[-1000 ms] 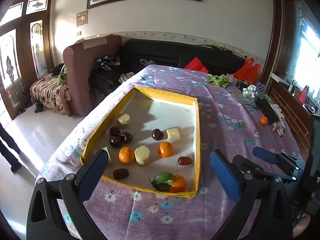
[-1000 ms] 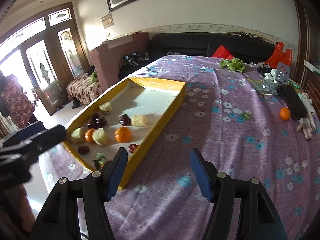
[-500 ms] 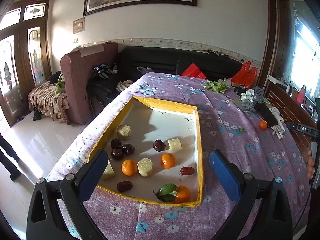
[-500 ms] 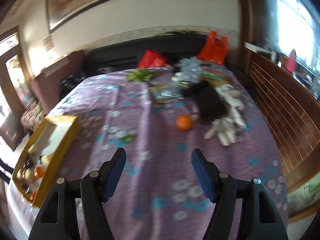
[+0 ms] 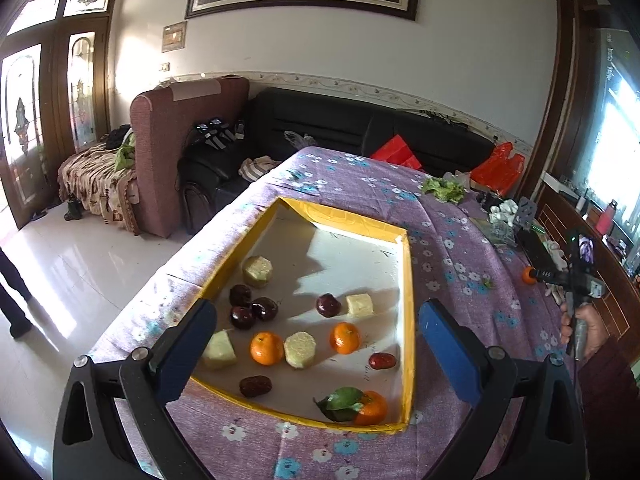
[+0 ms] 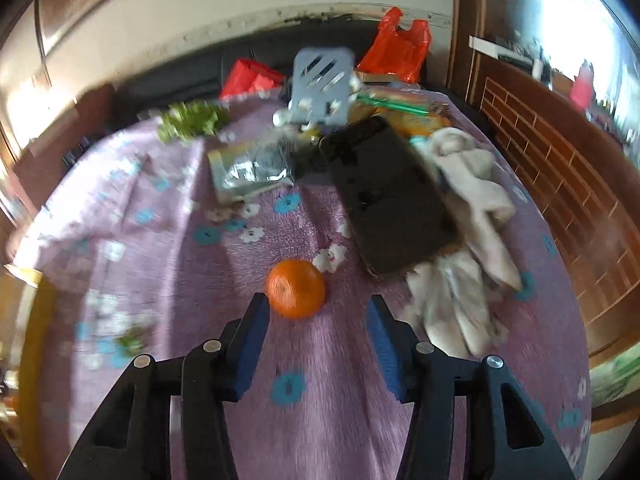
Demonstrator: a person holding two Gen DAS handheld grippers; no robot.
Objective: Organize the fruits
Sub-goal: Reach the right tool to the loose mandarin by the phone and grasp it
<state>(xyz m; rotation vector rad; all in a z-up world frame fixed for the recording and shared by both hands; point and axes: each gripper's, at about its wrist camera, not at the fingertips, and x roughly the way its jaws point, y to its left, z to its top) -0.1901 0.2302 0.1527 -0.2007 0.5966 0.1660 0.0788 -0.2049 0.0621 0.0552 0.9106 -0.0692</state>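
Observation:
A yellow-rimmed tray (image 5: 407, 280) on the purple flowered cloth holds several fruits: oranges (image 5: 266, 347), dark plums (image 5: 253, 311), pale cut pieces (image 5: 258, 271), red dates (image 5: 382, 360) and an orange with a leaf (image 5: 370, 407). My left gripper (image 5: 316, 332) is open and empty, hovering at the tray's near end. A loose orange (image 6: 296, 288) lies on the cloth, just ahead of my open right gripper (image 6: 318, 316), close to its left finger; it also shows in the left wrist view (image 5: 529, 275), with the right gripper (image 5: 550, 275) beside it.
Behind the loose orange lie a black flat case (image 6: 388, 196), white gloves (image 6: 472, 208), a foil packet (image 6: 250, 170), a grey perforated plate (image 6: 322, 84), greens (image 6: 190, 120) and red bags (image 6: 400, 48). A sofa (image 5: 360, 128) stands beyond the table. The table edge (image 6: 568, 320) is at the right.
My right gripper has swung away from the tray and moved up to the loose orange, which now sits just before its fingers. My left gripper has risen slightly over the tray.

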